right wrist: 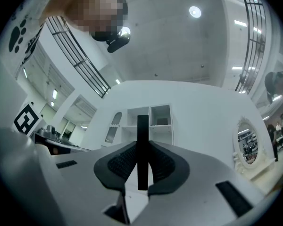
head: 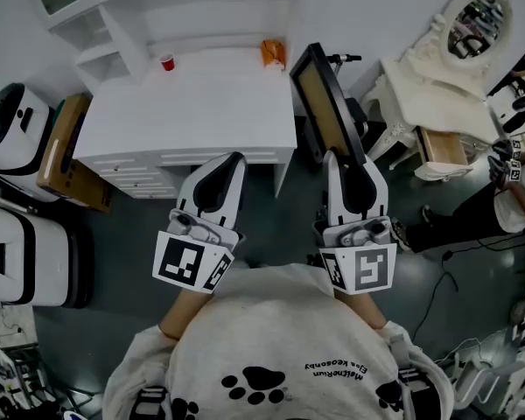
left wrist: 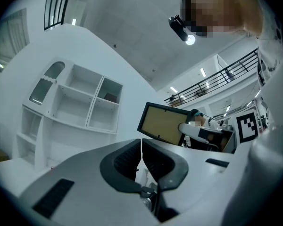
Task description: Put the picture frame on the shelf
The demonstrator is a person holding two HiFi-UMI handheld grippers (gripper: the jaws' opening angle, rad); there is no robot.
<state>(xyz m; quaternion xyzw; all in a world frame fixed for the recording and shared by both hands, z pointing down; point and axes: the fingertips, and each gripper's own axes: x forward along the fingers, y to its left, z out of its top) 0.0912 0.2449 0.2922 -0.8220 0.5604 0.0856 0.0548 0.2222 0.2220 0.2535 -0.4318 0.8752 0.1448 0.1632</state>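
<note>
1. Picture frame (head: 325, 103): black border, tan panel. It is clamped at its lower edge in the right hand-held gripper (head: 343, 160) and held clear of all furniture, just beside the right end of the bench (head: 184, 116). In the head view it rises tilted from the jaws. In the right gripper view it shows edge-on as a dark upright bar (right wrist: 142, 149). In the left gripper view its tan face shows (left wrist: 162, 124).

2. Right hand-held gripper (right wrist: 142, 166): both jaw pads press on the frame's edge, one on each side.

3. Left hand-held gripper (head: 230, 163): jaws drawn together with only a thin slit between them and nothing in it (left wrist: 141, 149). It is held level with the right one, over the floor in front of the bench.

4. Shelf (head: 157, 7): a white unit of open compartments behind the bench, against the wall. It also shows ahead in both gripper views (left wrist: 75, 102) (right wrist: 146, 121). The frame is not on it.

5. Bench: white, with drawers in its front. It carries a red cup (head: 167, 62) and an orange packet (head: 274, 52) near its back edge.

6. Dressing table (head: 429, 86): cream, with an oval mirror (head: 477, 20), to the right of the frame.

7. Cardboard box (head: 66, 147): brown, leaning at the left end of the bench.
</note>
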